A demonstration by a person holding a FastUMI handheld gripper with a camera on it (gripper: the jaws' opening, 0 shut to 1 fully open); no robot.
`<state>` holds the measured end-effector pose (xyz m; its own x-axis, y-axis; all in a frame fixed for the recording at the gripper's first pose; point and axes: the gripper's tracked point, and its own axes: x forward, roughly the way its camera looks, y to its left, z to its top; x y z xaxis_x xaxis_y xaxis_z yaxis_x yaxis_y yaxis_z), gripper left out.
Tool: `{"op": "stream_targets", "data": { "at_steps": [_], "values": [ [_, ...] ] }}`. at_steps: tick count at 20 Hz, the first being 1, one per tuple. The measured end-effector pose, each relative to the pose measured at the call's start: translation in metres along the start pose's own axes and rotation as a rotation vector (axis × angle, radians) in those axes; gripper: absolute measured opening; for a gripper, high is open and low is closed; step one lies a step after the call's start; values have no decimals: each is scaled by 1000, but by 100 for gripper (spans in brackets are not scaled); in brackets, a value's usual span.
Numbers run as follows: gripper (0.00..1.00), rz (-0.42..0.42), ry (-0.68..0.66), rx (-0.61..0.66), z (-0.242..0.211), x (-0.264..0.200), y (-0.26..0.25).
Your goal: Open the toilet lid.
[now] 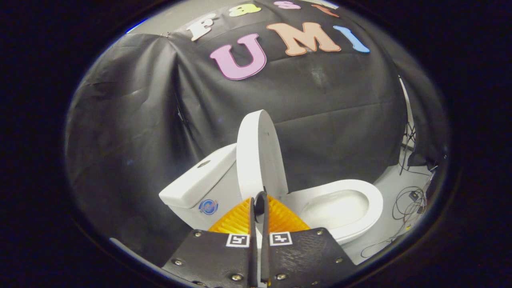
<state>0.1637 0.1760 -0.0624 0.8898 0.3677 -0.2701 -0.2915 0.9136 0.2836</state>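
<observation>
The toilet lid (260, 154) is standing upright, just beyond the gripper (259, 199), leaning toward the tank (198, 180) on the left. The 2 orange fingers (240, 218) are pressing nearly together on the lid's near edge, while the open seat (342, 206) is lying to the right.

The toilet lid (259, 154) stands up, just ahead of the gripper (259, 200), whose two fingers are almost together with a thin gap. The tank (200, 180) is left of the lid and behind it. The seat (370, 200) with the bowl (338, 206) lies to the right. Cables (410, 202) lie on the floor (390, 184), right of the seat
</observation>
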Motion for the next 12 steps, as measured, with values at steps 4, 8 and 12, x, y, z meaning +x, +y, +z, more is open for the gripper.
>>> {"op": "stream_targets", "data": {
  "at_steps": [4,8,12],
  "values": [
    [4,27,1,24,-1,1,11],
    [4,50,0,18,-1,1,16],
    [4,86,-8,43,-1,3,28]
  ]
}}
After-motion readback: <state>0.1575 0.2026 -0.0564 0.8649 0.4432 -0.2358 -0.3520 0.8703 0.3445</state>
